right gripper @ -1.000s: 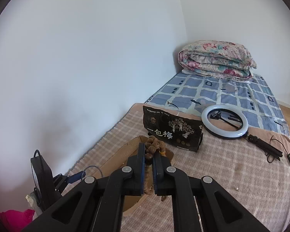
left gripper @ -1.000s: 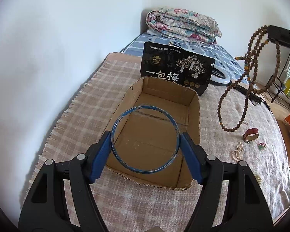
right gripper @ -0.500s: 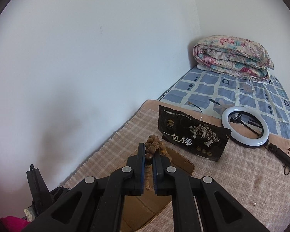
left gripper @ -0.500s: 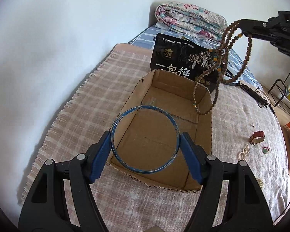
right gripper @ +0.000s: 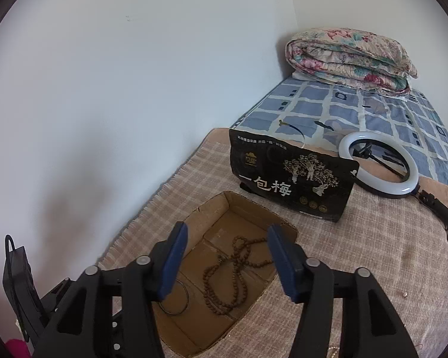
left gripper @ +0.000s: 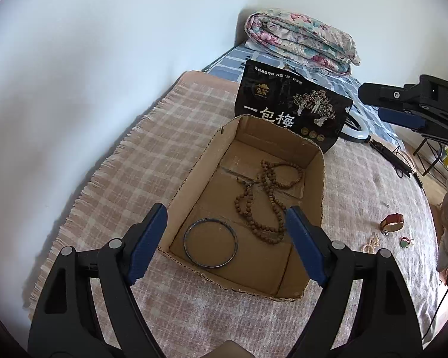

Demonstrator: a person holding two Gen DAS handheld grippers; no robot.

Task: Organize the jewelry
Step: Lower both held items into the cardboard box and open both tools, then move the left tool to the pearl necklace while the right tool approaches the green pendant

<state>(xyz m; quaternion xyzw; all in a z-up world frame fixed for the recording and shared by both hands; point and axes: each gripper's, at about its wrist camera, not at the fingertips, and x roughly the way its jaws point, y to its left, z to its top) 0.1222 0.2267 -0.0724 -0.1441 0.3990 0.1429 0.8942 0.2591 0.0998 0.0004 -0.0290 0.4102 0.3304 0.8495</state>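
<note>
An open cardboard box [left gripper: 318,179] lies on the checked blanket. Inside it lie a dark blue bangle [left gripper: 211,242] near the front and a brown wooden bead necklace [left gripper: 265,197] behind it. My left gripper [left gripper: 228,244] is open and empty above the box's front. My right gripper [right gripper: 227,259] is open and empty above the box [right gripper: 224,200]; the beads [right gripper: 230,277] and the bangle [right gripper: 174,298] lie below it. The right gripper also shows at the right edge of the left wrist view [left gripper: 403,110].
A black printed bag [left gripper: 292,110] stands behind the box. A ring light [right gripper: 379,164] and its cable lie on the bed. A red bracelet [left gripper: 392,222], a pearl strand [left gripper: 371,243] and a small green piece [left gripper: 404,242] lie on the blanket at right. A folded quilt [left gripper: 301,41] lies at the back.
Both grippers have opened. The bangle dropped from my left gripper into the box, and the bead necklace dropped from my right gripper into the box.
</note>
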